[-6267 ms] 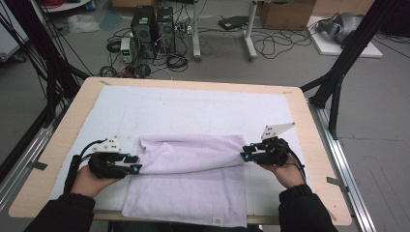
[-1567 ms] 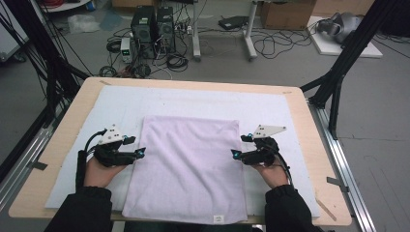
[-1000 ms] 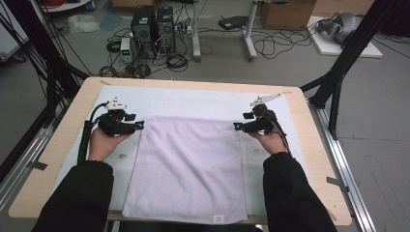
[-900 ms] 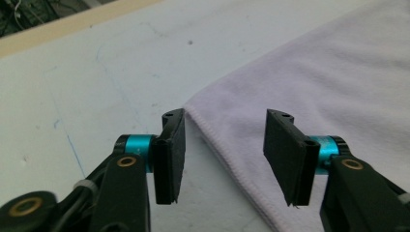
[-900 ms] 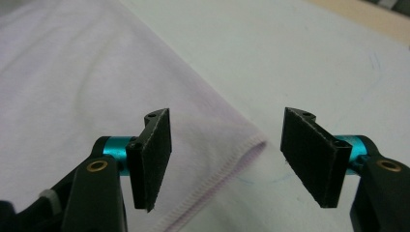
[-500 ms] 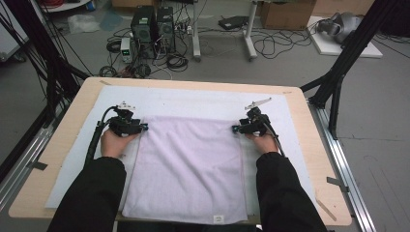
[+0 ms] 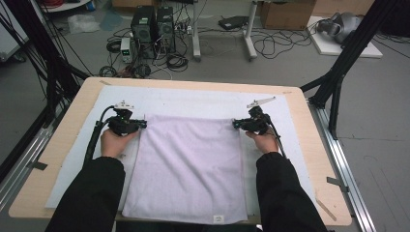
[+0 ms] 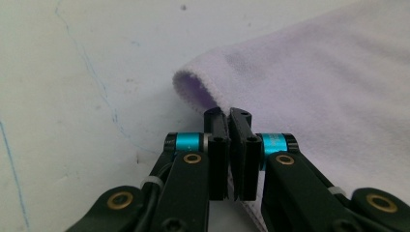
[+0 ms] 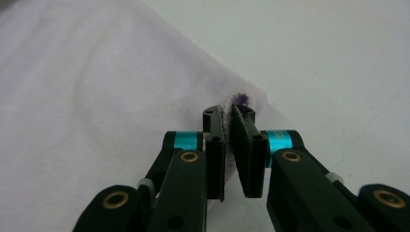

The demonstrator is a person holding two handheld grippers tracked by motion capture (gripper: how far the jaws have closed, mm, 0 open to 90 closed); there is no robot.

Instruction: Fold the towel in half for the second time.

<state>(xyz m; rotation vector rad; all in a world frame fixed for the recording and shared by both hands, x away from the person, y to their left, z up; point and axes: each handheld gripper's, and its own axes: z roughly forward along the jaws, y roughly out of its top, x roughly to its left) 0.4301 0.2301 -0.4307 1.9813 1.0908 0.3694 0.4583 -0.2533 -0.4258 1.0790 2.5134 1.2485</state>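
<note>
One lilac towel (image 7: 188,169), one white mat (image 7: 203,101), one wooden table (image 7: 319,159), two claws, two computer towers (image 7: 154,21)

A wooden table (image 7: 63,159) is covered by a white mat (image 7: 193,101), and beyond it computer towers (image 7: 153,21), tangled cables (image 7: 270,46) and cardboard boxes (image 7: 285,12) are seen on the floor.

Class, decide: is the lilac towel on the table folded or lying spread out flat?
Spread flat: the towel lies open as one smooth rectangle, with the left gripper and right gripper pinching its far corners.
</note>
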